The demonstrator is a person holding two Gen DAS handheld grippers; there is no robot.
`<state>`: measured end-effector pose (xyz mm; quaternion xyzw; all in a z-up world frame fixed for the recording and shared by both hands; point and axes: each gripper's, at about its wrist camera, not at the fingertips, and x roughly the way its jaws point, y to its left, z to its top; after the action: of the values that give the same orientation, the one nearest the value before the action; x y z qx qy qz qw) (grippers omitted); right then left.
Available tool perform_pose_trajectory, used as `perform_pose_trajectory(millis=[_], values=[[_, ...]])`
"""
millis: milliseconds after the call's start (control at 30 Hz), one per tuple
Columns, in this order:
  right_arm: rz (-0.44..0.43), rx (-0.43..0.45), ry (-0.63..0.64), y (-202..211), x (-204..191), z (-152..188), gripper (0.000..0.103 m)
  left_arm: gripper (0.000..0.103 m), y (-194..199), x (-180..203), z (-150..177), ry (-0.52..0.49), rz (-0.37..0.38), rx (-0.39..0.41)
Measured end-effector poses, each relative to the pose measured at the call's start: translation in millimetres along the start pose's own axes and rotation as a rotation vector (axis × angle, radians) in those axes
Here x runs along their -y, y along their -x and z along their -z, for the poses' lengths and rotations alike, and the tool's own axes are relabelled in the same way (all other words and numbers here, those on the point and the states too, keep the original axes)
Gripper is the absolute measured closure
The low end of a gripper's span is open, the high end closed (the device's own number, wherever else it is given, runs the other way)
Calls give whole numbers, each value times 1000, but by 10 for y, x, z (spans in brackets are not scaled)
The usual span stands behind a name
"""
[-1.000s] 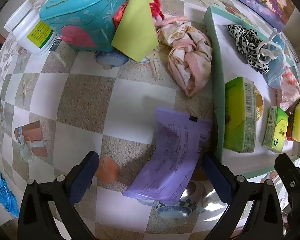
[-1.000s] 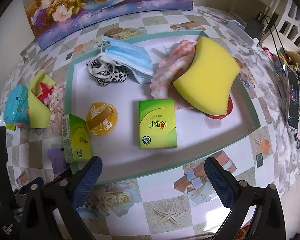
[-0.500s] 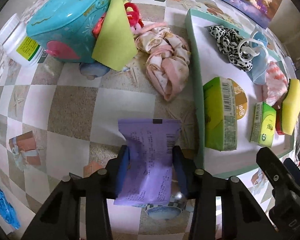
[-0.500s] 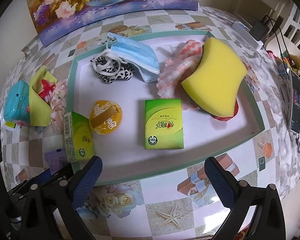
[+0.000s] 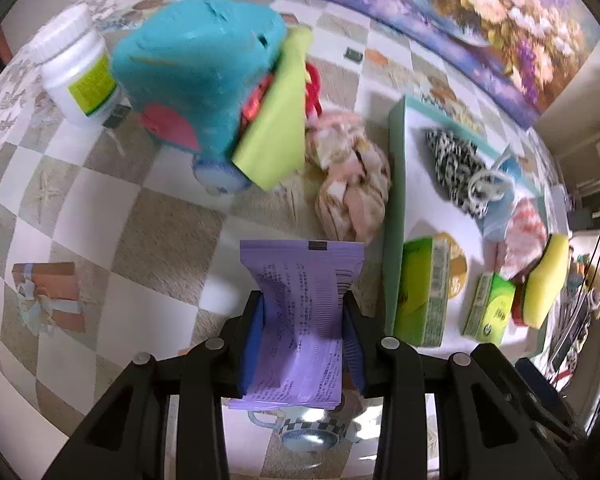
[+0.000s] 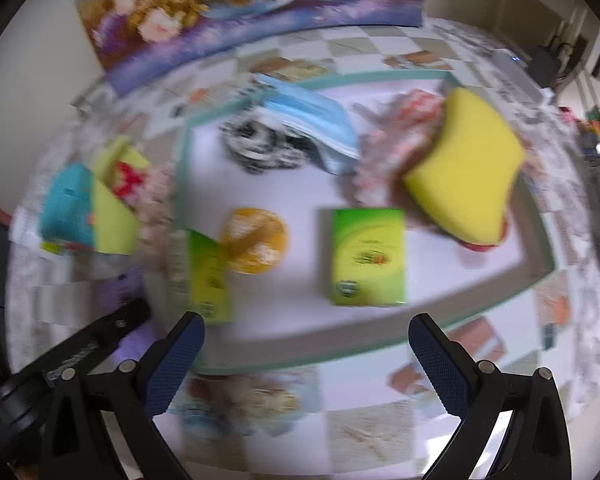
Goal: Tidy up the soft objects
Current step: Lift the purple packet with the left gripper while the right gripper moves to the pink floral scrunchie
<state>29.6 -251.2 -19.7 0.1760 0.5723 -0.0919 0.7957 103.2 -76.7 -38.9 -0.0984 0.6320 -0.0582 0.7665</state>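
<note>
- Your bench (image 5: 148, 216) wears a checkered cloth; a flower painting (image 6: 236, 4) leans against the wall.
- Your left gripper (image 5: 302, 340) is closing, pinching the purple packet (image 5: 300, 320); your right gripper (image 6: 306, 364) has its fingers spread, empty.

Your left tongs (image 5: 303, 344) and right tongs (image 6: 306, 360) are black, with blue bumpy pads (image 6: 440, 364) and round silver screws (image 5: 388, 343).

Right-wrist view blurred; tray (image 6: 538, 236) contents smeared.
</note>
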Motion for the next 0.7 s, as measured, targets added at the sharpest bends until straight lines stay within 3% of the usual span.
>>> perform_pose_trajectory(millis=[100, 433, 700], values=[[-75, 32, 1, 64, -42, -9, 0, 64, 38, -72, 31, 28, 20, 15], [9, 49, 59, 29, -141, -35, 0, 64, 341, -320, -43, 96, 65, 97], [-20, 43, 91, 27, -186, -9, 0, 64, 417, -356, -129, 126, 89, 147]])
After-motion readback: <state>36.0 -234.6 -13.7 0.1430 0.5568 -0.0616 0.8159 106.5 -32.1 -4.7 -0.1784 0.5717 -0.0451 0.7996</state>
